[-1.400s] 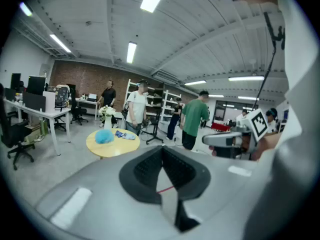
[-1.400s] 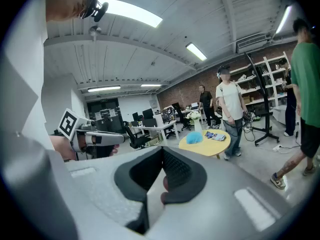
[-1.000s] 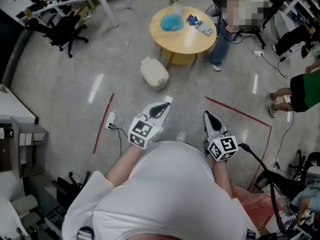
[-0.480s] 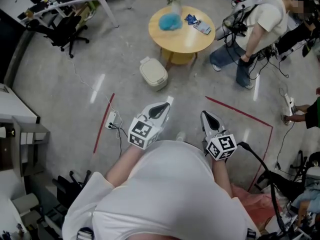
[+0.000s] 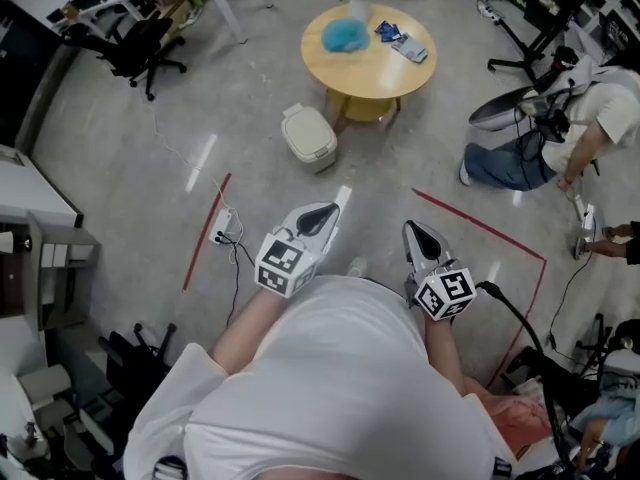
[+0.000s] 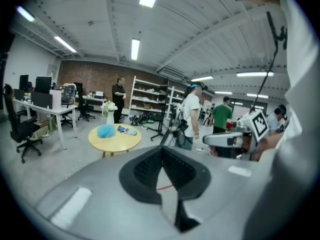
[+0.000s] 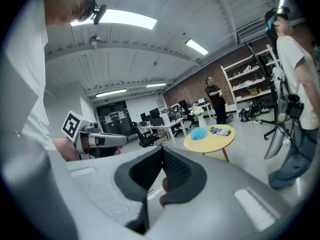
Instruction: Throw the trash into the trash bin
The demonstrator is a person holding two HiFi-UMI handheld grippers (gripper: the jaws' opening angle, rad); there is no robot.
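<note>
While both tools ride close in front of the person's white shirt, this job looks barely begun: by my read, no trash has been picked up and all of it is left to do. Left gripper [image 5: 322,215] first: its jaws are pressed together at the tips, nothing caught between them, only floor showing through the gap behind. Right gripper [image 5: 418,233], same story, jaws fully closed and carrying nothing. Both point ahead across the bare concrete, touching nothing. Further out sits the cream trash bin [image 5: 308,140], on the floor with its lid down, well apart from both grippers. Just beyond it stands the round yellow table [image 5: 365,70], and that's where the likely trash lies: a blue fluffy clump [image 5: 345,36] and some small packets [image 5: 405,48] on top. Which of them counts as trash, I can't tell.
</note>
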